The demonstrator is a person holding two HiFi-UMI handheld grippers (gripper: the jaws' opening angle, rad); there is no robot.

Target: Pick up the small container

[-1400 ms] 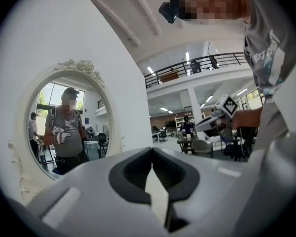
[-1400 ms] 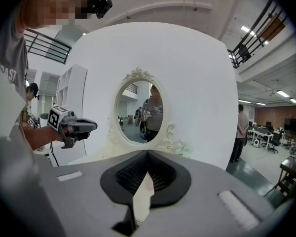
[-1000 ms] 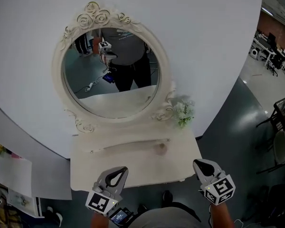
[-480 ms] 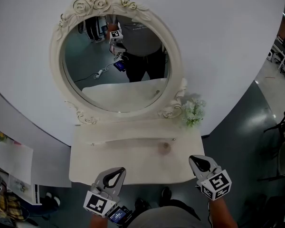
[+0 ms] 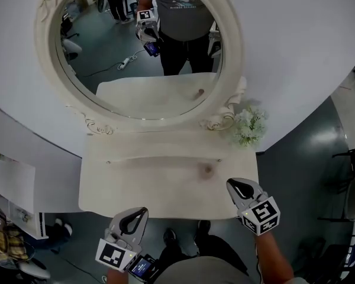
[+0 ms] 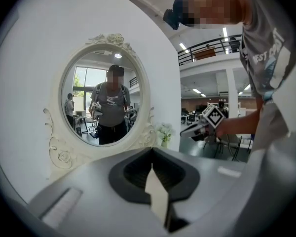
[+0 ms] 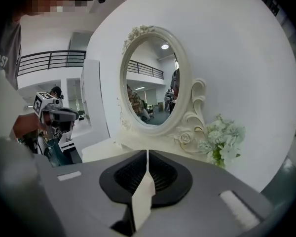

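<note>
The small container [image 5: 207, 170] is a low, round, brownish thing on the cream vanity table [image 5: 124, 185], right of centre. Its reflection [image 5: 200, 92] shows in the oval mirror [image 5: 89, 108]. My right gripper [image 5: 231, 185] hovers over the table's front right corner, a short way in front of and right of the container. Its jaws [image 7: 147, 154] are starting to open from a thin seam, with nothing between them. My left gripper [image 5: 142, 212] hangs just off the front edge, shut and empty [image 6: 152, 154]. Neither gripper view shows the container.
A bunch of white flowers [image 5: 248, 127] stands at the table's back right, beside the mirror's carved frame. A raised ledge [image 5: 165, 157] runs across the table behind the container. The curved white wall [image 5: 296, 70] backs the table. A person's shoes [image 5: 183, 234] show below the front edge.
The head view has moved in and down, so table and mirror sit closer. Both grippers have advanced to the table's front edge, and the right one now reaches over it near the container.
</note>
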